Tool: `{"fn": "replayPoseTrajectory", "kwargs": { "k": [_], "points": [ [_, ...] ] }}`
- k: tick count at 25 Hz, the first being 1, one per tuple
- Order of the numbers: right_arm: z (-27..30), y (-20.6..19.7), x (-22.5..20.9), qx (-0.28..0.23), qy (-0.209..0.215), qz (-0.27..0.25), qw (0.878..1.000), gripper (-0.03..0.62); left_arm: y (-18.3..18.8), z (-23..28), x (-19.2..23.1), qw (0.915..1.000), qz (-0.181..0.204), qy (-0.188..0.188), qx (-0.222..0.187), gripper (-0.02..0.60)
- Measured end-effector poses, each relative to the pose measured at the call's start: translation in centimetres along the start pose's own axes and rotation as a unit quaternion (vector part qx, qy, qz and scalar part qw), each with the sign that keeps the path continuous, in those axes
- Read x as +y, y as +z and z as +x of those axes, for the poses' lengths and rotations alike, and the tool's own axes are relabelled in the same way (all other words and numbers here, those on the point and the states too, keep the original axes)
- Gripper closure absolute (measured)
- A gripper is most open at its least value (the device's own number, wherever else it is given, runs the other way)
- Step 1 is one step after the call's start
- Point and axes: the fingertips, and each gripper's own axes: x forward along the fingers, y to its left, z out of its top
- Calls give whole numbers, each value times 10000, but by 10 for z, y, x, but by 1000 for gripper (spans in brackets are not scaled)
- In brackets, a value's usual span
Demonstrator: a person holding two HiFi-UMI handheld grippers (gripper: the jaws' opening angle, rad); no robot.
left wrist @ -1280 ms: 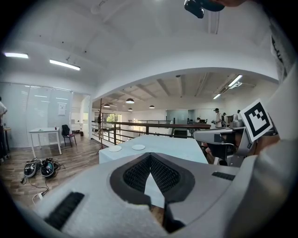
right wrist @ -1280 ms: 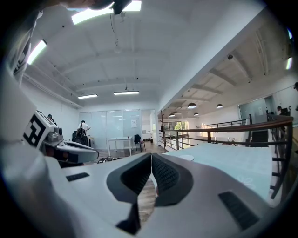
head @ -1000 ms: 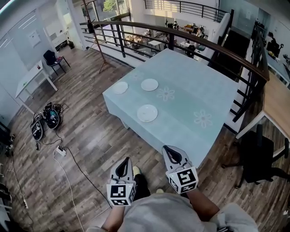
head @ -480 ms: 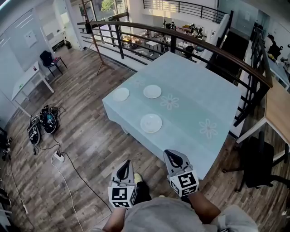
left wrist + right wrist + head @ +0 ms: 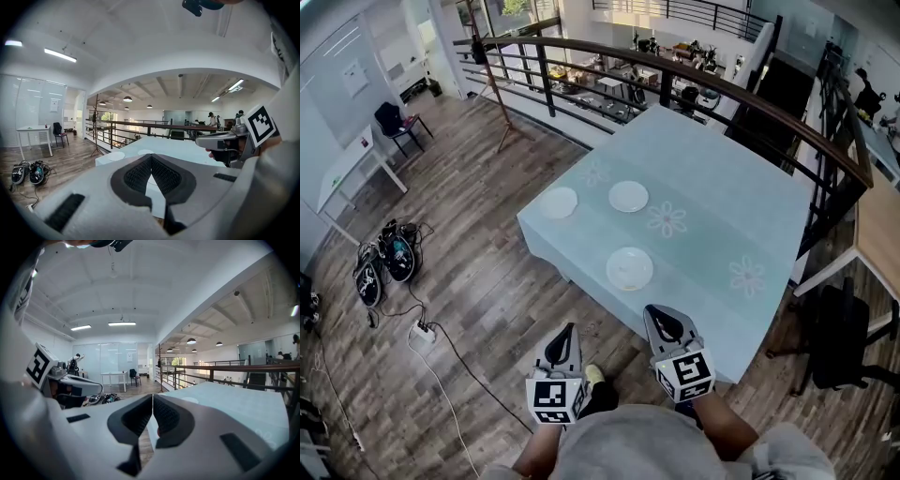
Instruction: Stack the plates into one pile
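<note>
No readable txt — just marker codes on left gripper (image 5: 571,328), right gripper (image 5: 658,309).

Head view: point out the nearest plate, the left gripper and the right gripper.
nearest plate (image 5: 629,268), head view, its centre.
left gripper (image 5: 569,328), head view, between its fingertips.
right gripper (image 5: 651,310), head view, between its fingertips.

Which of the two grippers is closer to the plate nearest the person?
Right. The right gripper points at the edge of the table just in front of the near plate; the left gripper is farther away, off to its left over the floor. Neither touches it.
</note>
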Motion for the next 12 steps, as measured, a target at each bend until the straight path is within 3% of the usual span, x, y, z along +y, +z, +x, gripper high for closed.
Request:
{"fn": "replayPoseTrajectory", "kwargs": {
  "k": [12],
  "points": [
    [66, 15, 19, 51, -264, -127, 9996, 566, 8, 28, 71, 9998, -30, -202, -35, 563]
  ]
}}
